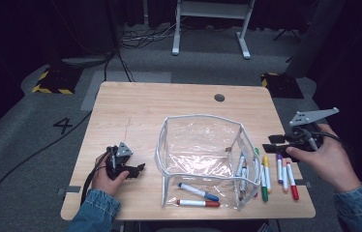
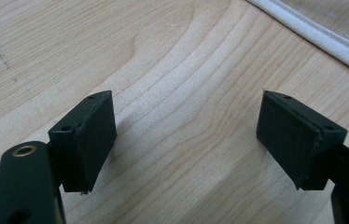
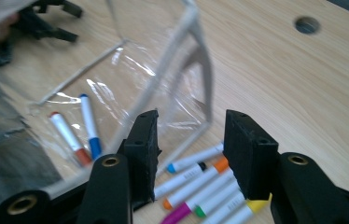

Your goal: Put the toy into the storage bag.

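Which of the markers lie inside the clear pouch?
The blue-capped marker and the red-capped marker lie inside the clear pouch; the others lie on the table at its right.

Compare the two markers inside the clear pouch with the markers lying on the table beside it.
The blue-capped marker and red-capped marker lie on the floor of the clear pouch, roughly crosswise to the person. The loose markers lie on the bare table to the pouch's right, side by side and pointing away from the person. The pair is blue and red; the loose ones add green, yellow, purple and orange. All have white barrels with coloured caps.
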{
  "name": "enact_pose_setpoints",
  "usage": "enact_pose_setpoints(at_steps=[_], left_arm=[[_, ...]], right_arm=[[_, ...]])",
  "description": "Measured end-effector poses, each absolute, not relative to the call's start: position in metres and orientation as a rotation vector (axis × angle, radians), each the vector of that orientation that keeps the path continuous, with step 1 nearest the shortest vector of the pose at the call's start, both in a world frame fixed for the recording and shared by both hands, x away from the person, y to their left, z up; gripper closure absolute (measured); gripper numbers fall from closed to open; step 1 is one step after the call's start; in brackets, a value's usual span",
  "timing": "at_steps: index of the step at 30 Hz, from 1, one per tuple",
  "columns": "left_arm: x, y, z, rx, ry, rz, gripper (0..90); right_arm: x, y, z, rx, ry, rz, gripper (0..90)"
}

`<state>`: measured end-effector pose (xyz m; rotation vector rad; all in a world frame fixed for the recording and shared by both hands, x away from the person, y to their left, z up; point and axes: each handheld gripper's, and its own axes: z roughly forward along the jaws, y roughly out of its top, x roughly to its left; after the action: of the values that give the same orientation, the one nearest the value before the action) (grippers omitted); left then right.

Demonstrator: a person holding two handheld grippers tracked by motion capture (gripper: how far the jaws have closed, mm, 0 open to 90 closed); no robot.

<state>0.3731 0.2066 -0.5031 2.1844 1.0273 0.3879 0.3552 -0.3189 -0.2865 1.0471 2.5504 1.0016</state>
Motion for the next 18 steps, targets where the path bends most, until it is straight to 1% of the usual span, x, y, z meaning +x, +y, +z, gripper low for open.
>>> enact_pose_setpoints(at_steps=[8,18], left_arm=[[0.373,0.209,-0.503,2.179,1.055,0.390,19.0],[0.374,0.210,-0.503,2.166,1.066,0.388,18.7]], right_arm=[[0.353,-0.371,-0.312,1.260,2.438,0.926,57.4],[0.350,-0.406,-0.347,1.432,2.336,0.875,57.8]])
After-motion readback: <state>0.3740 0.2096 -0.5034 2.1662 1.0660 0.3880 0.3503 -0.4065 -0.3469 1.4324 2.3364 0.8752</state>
